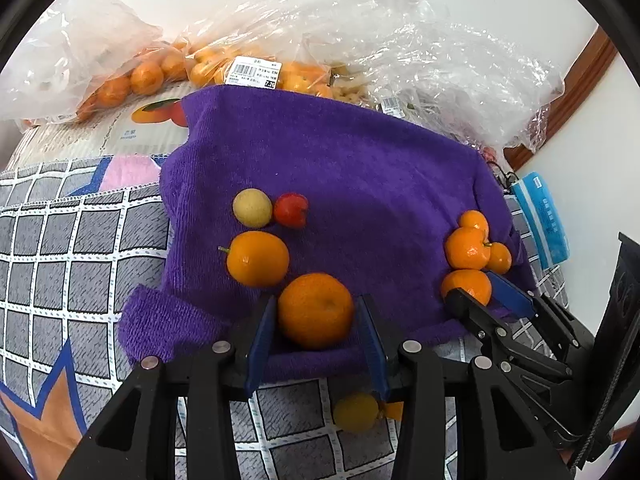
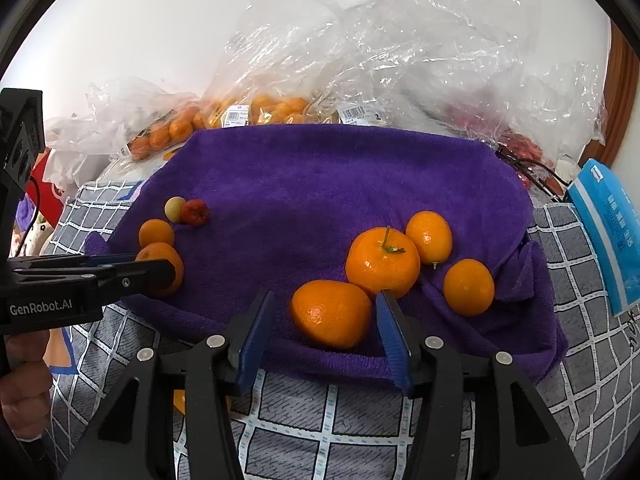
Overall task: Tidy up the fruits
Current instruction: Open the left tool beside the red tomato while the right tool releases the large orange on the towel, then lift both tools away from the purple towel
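Both claws angle steeply down over the purple towel [image 1: 340,160], its near hem bunched just under the fingertips. Left gripper [image 1: 316,328] clamps a mandarin [image 1: 316,310], both blue pads on its sides; another orange fruit [image 1: 258,258] crowds just ahead-left. Right gripper [image 2: 324,320] stands parted around a second mandarin [image 2: 330,312], gaps either side of it. A stemmed mandarin [image 2: 382,262] sits right beyond its right finger; open towel lies ahead-left.

Two clusters on purple towel [image 2: 320,184]: oranges [image 2: 383,264] bunched right; oranges [image 1: 257,258], yellow fruit [image 1: 252,207], red fruit [image 1: 291,210] left.
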The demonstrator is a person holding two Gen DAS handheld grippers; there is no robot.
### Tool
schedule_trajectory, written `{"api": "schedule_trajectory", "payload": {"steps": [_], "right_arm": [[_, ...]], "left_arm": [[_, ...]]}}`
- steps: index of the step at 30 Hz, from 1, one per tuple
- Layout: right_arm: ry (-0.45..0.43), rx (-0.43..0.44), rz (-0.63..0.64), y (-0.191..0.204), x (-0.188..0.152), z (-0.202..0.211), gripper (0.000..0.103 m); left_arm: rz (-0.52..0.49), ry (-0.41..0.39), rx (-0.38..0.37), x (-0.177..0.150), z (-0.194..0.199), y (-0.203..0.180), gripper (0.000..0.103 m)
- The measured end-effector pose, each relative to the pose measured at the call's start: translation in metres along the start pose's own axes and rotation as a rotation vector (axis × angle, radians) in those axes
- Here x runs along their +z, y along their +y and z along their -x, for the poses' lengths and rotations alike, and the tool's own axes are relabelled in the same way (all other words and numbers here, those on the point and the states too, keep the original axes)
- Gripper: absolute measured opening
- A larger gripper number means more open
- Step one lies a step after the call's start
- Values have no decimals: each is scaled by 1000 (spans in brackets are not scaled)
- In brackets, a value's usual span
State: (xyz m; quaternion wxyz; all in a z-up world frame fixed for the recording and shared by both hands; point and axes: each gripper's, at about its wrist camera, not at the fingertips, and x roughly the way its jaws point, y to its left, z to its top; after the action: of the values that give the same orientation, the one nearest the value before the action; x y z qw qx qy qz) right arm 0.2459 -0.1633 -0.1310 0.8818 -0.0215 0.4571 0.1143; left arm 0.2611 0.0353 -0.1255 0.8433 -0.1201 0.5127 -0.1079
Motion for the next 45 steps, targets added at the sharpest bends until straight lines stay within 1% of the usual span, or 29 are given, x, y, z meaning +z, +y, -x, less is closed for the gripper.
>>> {"api": "schedule_trajectory", "payload": {"steps": [13,16,24,31,37,41,45], "right_arm": [[-42,-30,4,9,2,29,53],[-52,-35,8,12,1,37,53],[-52,-31,5,22,-11,49,53],[-45,-20,-2,31,-26,58,53],[-29,-8,-1,41,-39,57,53],[-14,7,7,49,-47,53,53],[2,20,15,57,-50,46,53]], "left_arm": [[-8,-59,-48,-6,32,0,44],[-10,-71,-48,-8,39,1,44],[1,-86,-31,-20,57,11,44],[17,-92,8,-35,69,24,44],[45,-87,38,-51,73,41,44],[75,-76,46,-59,73,55,44],[83,-73,51,-64,74,64,44]]}}
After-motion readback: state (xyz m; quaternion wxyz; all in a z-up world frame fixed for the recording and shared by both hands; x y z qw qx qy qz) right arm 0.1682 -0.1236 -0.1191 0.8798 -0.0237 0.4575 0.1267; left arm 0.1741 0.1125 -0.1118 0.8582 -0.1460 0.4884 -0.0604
